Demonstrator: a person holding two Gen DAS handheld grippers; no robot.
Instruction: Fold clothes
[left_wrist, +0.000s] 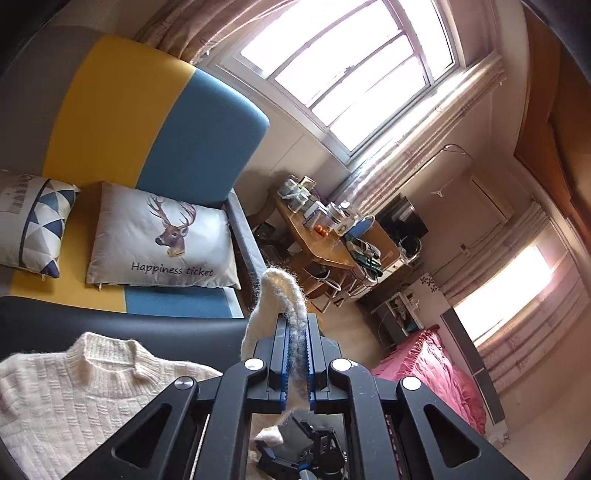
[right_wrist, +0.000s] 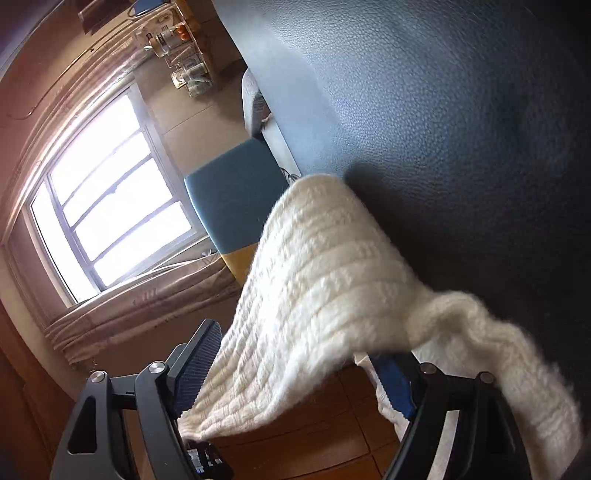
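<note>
A cream knitted sweater (left_wrist: 74, 398) lies on a dark leather surface (left_wrist: 110, 325), collar up, at the lower left of the left wrist view. My left gripper (left_wrist: 297, 332) is shut on a fold of this sweater; the pinched knit (left_wrist: 280, 291) sticks up past the fingertips. In the right wrist view my right gripper (right_wrist: 295, 369) stands wide open. A band of the sweater (right_wrist: 314, 280) drapes loosely across the gap between its fingers, and the blue pads (right_wrist: 199, 358) do not press on it. The dark leather surface (right_wrist: 443, 110) fills the upper right there.
Behind the surface is a yellow and blue sofa (left_wrist: 199, 147) with a deer cushion (left_wrist: 162, 243) and a triangle-patterned cushion (left_wrist: 44, 225). A cluttered wooden table (left_wrist: 325, 236) stands under a bright window (left_wrist: 351, 62). A pink bedcover (left_wrist: 436, 369) lies at the right.
</note>
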